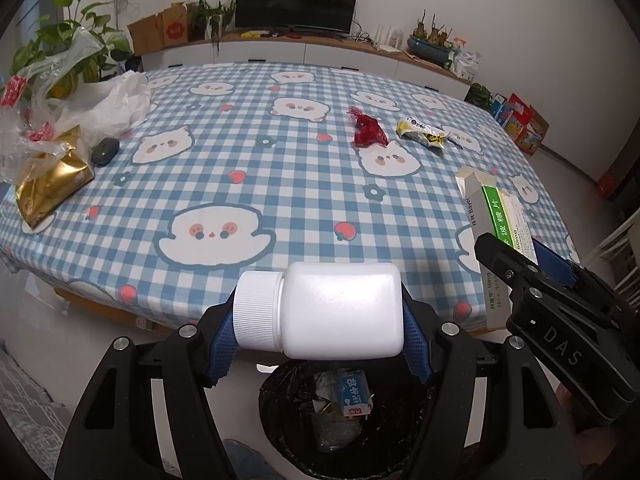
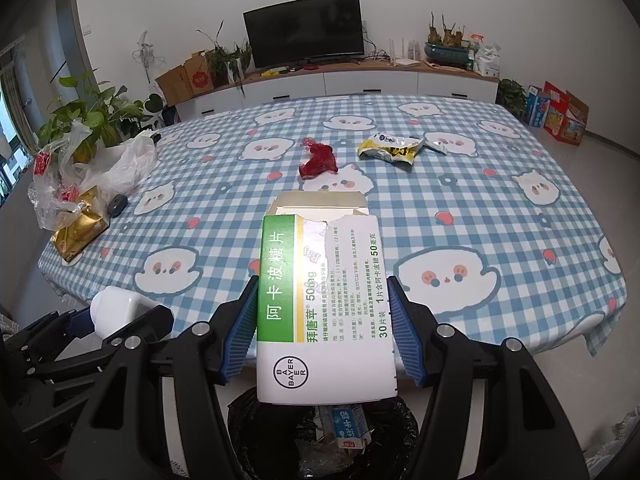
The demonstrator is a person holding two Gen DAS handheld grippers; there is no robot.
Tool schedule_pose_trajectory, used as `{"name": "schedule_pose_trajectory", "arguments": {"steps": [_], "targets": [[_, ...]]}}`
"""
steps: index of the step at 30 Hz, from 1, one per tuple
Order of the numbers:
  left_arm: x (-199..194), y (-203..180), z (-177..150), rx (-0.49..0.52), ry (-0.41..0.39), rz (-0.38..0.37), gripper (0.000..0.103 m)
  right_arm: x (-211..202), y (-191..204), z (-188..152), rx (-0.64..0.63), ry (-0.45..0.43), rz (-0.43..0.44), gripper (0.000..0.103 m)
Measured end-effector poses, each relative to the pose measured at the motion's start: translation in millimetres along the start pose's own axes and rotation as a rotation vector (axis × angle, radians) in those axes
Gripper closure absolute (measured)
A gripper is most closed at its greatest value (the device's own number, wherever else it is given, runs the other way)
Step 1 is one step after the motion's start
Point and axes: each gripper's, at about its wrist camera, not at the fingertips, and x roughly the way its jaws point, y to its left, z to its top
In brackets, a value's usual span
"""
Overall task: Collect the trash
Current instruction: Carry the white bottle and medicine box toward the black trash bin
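A: What has the left gripper got?

B: A white pill bottle, lying sideways, ribbed cap toward nine o'clock. The blue pads press on cap and base, jaws about two-thirds open around it. Straight below, at six o'clock, sits the black-lined trash bin with a small blue-and-white carton inside.

A: And the right gripper?

B: Closed on a green-and-white medicine box with a torn top flap, jaws a bit over half open, pads on its two long sides. The bin is at six o'clock below it too.

A: What remains on the checked tablecloth?

B: A red crumpled wrapper at twelve o'clock from the box, a yellow wrapper at one o'clock. Far at nine o'clock lie plastic bags, a gold packet and a dark mouse.
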Motion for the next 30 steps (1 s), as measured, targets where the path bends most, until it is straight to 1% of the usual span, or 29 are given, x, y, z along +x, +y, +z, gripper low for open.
{"name": "schedule_pose_trajectory", "arguments": {"steps": [8, 14, 19, 26, 30], "targets": [[-7.4, 14.3, -29.6, -0.016, 0.014, 0.004, 0.037, -12.0, 7.2, -23.0, -0.009, -0.004, 0.003, 0.045], [-12.8, 25.0, -52.6, -0.022, 0.021, 0.012, 0.037, -20.2, 12.0, -48.7, -0.034, -0.010, -0.005, 0.045], [-10.7, 31.4, -73.7, -0.019, 0.043, 0.023, 0.037, -20.0, 13.2, -72.5, -0.057, 0.008, -0.017, 0.045], [-13.0, 31.8, -90.9, -0.015, 0.046, 0.021, 0.037, -15.9, 10.0, -100.0, -0.057, 0.041, -0.021, 0.045], [-5.0, 33.7, -103.1, -0.014, 0.074, 0.022, 0.037, -10.8, 8.9, -110.9, -0.062, 0.061, -0.024, 0.045]]}}
